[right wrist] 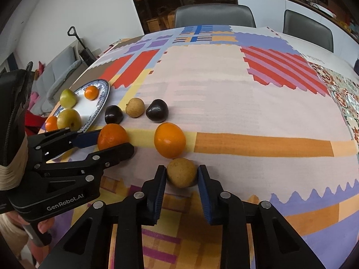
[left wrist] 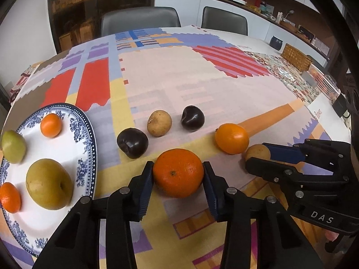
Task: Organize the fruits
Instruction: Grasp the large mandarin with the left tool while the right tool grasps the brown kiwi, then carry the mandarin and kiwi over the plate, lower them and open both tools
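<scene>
The left gripper (left wrist: 178, 174) pinches a large round orange (left wrist: 178, 172) on the patterned tablecloth (left wrist: 179, 78) beside the blue-and-white china plate (left wrist: 88, 134); the right gripper (right wrist: 182, 174) clasps a small tan-skinned round fruit (right wrist: 182, 172) — both are smooth balls, likely to roll free if lifted off-centre.

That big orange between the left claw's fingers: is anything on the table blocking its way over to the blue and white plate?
Nothing visible does. The orange sits between the left gripper fingers, and the cloth between it and the plate is bare. The dark plum lies farther back, off that line. On the plate, the pear fills the near side.
</scene>
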### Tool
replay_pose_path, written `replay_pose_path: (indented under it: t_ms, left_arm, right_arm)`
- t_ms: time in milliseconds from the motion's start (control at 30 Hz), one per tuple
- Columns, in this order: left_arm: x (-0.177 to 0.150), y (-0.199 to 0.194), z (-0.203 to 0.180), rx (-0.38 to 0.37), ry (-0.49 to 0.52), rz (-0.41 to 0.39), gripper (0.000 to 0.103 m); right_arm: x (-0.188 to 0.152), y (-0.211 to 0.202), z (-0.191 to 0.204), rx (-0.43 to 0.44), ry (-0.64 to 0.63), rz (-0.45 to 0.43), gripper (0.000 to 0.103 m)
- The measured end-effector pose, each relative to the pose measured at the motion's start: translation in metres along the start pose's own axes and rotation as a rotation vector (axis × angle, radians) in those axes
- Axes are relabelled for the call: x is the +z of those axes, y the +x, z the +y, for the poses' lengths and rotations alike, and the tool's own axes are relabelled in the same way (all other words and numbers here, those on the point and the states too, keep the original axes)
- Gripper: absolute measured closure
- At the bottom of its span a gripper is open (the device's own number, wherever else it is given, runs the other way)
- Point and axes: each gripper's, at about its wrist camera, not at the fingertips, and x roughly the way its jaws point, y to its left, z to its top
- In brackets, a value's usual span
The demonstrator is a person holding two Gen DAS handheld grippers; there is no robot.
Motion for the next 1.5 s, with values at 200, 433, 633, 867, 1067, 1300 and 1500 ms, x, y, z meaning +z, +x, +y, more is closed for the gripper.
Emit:
replay_pose_path:
  t_ms: [200, 433, 633, 867, 1067, 1300, 1500]
  left_arm:
    - [-0.002, -0.015, -0.001, 0.021, -0.004, -0.019, 0.062]
    - [-0.005, -0.039, 0.0, 0.038, -0.029, -0.056, 0.062]
    - [-0.009, -0.064, 0.002, 0.054, -0.052, -0.097, 0.062]
    - [-0.017, -0.091, 0.007, 0.083, -0.082, -0.135, 0.062]
    - [-0.024, -0.115, 0.012, 0.119, -0.092, -0.179, 0.062]
    - [-0.03, -0.144, 0.024, 0.156, -0.125, -0.235, 0.062]
    - [-0.036, -0.158, 0.04, 0.194, -0.148, -0.259, 0.062]
  right_arm:
    - [0.002, -0.008, 0.003, 0.01, 0.002, -0.017, 0.073]
    - [0.004, -0.024, 0.012, 0.027, -0.01, -0.051, 0.073]
    - [0.006, -0.042, 0.024, 0.048, -0.032, -0.089, 0.073]
    - [0.009, -0.061, 0.039, 0.066, -0.065, -0.132, 0.073]
    - [0.012, -0.073, 0.057, 0.094, -0.095, -0.159, 0.073]
    - [0.016, -0.086, 0.081, 0.129, -0.137, -0.192, 0.073]
    - [0.025, -0.091, 0.102, 0.147, -0.172, -0.221, 0.073]
